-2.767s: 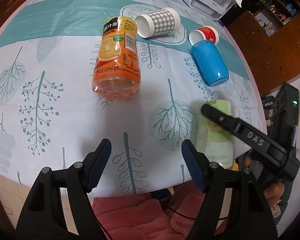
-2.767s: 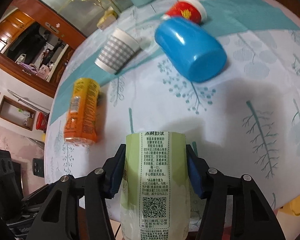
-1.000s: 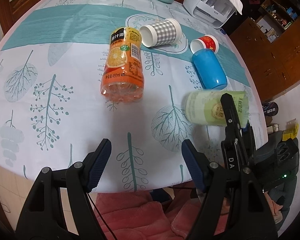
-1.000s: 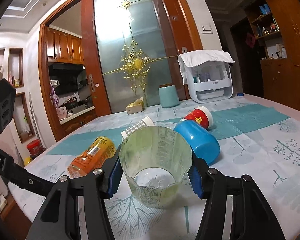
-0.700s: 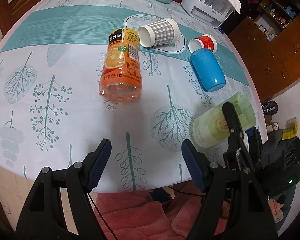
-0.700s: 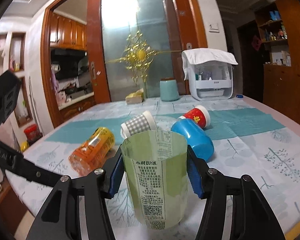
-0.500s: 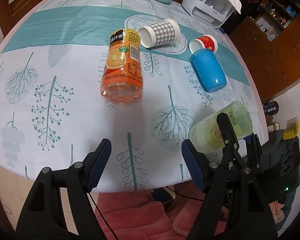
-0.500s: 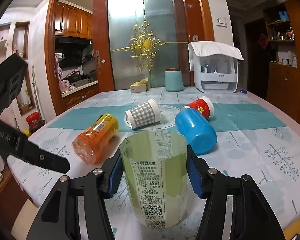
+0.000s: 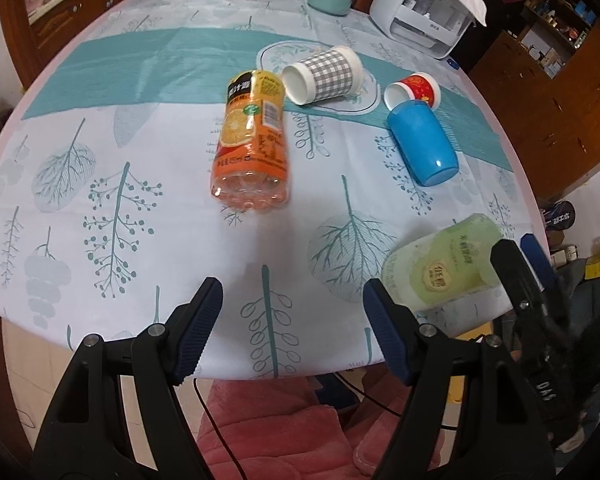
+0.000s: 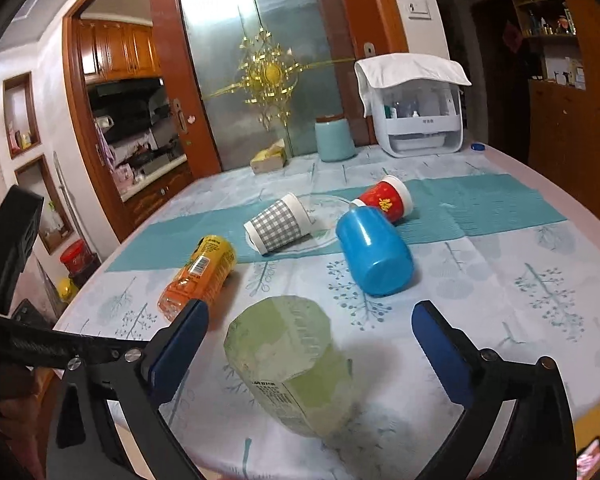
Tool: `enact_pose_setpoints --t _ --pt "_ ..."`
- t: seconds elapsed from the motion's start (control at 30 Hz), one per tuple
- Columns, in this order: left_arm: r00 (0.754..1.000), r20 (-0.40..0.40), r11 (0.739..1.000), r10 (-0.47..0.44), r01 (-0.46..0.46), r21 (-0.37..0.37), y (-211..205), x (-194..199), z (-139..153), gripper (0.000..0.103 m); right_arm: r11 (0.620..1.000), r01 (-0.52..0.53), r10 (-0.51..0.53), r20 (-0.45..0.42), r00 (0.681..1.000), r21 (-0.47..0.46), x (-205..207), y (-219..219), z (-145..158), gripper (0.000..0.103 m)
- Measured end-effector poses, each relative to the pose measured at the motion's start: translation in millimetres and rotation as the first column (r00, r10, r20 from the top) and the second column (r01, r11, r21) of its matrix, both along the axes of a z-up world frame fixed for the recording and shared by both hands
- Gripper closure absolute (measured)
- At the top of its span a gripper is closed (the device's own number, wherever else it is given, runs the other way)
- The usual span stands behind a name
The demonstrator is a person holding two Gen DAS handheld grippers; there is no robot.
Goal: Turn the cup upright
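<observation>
Your right tongs [image 10: 308, 344] are standing spread around the green cup [image 10: 290, 364], which is sitting mouth-up on the counter [image 10: 520, 304]. Flip is looking done. Left tongs [image 9: 292, 328] are idling spread, empty.

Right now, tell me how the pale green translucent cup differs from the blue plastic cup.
The pale green translucent cup stands on end, wide end up; the blue plastic cup lies on its side. Green is see-through and printed; blue is opaque and plain. The open right hand-held gripper brackets green; blue lies farther in. Both are tapered.
</observation>
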State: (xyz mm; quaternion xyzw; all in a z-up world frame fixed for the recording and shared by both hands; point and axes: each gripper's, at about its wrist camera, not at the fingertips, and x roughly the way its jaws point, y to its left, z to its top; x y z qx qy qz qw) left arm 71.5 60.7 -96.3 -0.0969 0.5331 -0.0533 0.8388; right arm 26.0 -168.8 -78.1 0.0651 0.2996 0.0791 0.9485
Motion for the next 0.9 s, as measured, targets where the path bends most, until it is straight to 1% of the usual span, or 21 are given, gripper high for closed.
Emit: enact_pose_setpoints --t 0.07,0.1,0.17,0.2,0.33,0.37,0.4,0.43,0.5,0.63,0.73,0.8,0.9 --pt "1.0 0.023 1.0 -0.012 0.012 0.025 -6.9 -6.0 7.4 0.033 0.998 0.015 -0.019 -0.055 0.998 -0.069 -1.2 -0.3 10.6 0.0" --pt "0.999 0.033 0.999 -0.015 0.014 0.037 -9.8 -8.5 11.3 0.033 0.992 0.038 -0.048 -0.09 0.995 -0.117 -2.5 -1.0 14.9 0.0" --pt "0.998 0.06 0.998 -0.019 0.015 0.061 -15.5 -14.9 19.6 0.033 0.987 0.062 -0.083 -0.138 0.987 -0.148 -4.9 -4.8 22.4 0.0" --pt "0.997 0.077 0.997 -0.017 0.012 0.072 -18.5 -18.2 24.5 0.033 0.988 0.067 -0.089 -0.159 0.983 -0.139 -6.7 -8.0 25.8 0.0" --pt "0.991 0.131 0.996 -0.01 -0.003 0.094 -26.2 -31.7 42.5 0.032 0.993 0.104 -0.113 -0.269 0.956 -0.049 -20.6 -31.1 36.4 0.0" --pt "0.99 0.144 0.995 -0.003 -0.012 0.1 -28.1 -35.8 47.1 0.029 0.994 0.1 -0.106 -0.291 0.951 -0.033 -23.2 -35.1 38.1 0.0" --pt "0.988 0.156 0.994 0.002 -0.019 0.11 -30.4 -39.8 52.3 0.023 0.996 0.088 -0.087 -0.309 0.947 -0.01 -27.0 -38.8 40.3 0.0" --pt "0.986 0.167 0.992 0.004 -0.024 0.12 -33.1 -43.0 56.6 0.02 0.998 0.067 -0.059 -0.313 0.948 0.013 -32.8 -42.5 44.1 0.0" --pt "0.98 0.197 0.989 0.006 -0.034 0.142 -40.2 -50.9 66.4 0.019 0.999 0.044 -0.033 -0.293 0.956 0.031 -43.7 -45.0 52.4 0.0" --pt "0.969 0.245 0.988 0.014 -0.051 0.147 -52.0 -67.9 83.3 0.018 0.997 0.072 -0.076 -0.216 0.973 -0.027 -66.4 -47.4 76.4 0.0" --pt "0.962 0.272 0.984 0.018 -0.065 0.165 -60.2 -79.4 92.2 0.011 0.997 0.053 -0.06 -0.16 0.985 -0.049 -85.0 -46.7 96.1 0.0" --pt "0.956 0.292 0.98 0.023 -0.079 0.181 -65.2 -87.6 96.7 0.004 0.999 0.033 -0.039 -0.134 0.99 -0.04 -94.5 -45.6 106.7 0.0" --pt "0.948 0.318 0.971 0.026 -0.1 0.219 -71.0 -98.3 100.8 0.001 1.0 0.007 -0.009 -0.117 0.993 -0.015 -107.6 -44.2 113.6 0.0"
